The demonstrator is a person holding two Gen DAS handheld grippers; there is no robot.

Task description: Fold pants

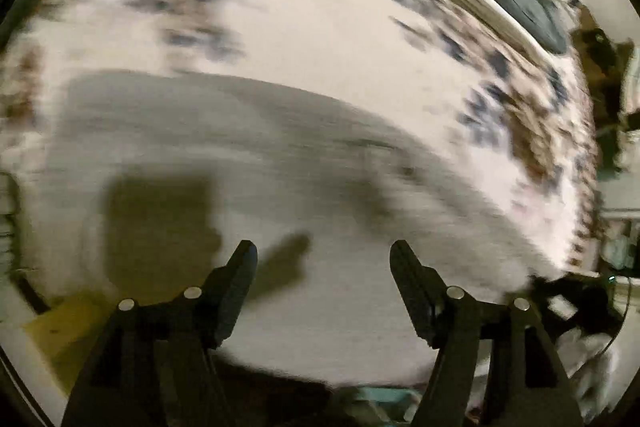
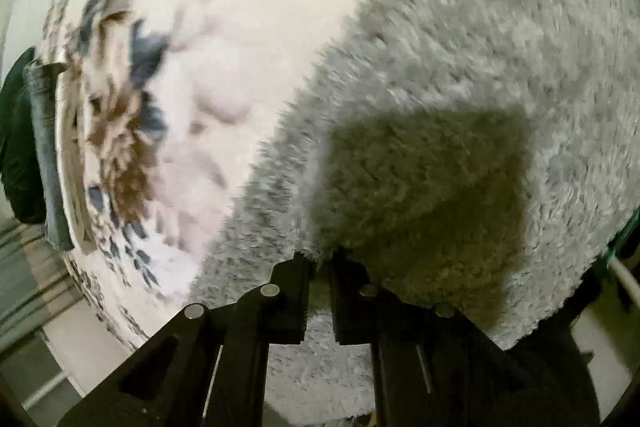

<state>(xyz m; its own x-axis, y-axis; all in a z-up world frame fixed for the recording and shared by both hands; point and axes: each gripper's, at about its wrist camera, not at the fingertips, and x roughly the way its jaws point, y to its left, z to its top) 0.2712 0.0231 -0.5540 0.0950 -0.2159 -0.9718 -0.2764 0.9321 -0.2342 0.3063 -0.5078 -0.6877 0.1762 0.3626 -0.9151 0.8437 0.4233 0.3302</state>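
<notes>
Right wrist view: right gripper (image 2: pixel 320 259) is clamping a fold of the fluffy grey pants (image 2: pixel 460 67), whose straight edge is running diagonally up-right across the patterned bedspread (image 2: pixel 224 75). Left gripper (image 1: pixel 323 247) is hanging released, nothing between its fingers, over what is probably the same grey cloth, blurred; bare bedspread is lying beyond.

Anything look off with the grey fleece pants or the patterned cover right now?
Nothing stands out. The grey fleece pants lie on the patterned cover; the right hand-held gripper pinches their edge, and the left hand-held gripper is open and empty. Motion blur hides fine detail.
</notes>
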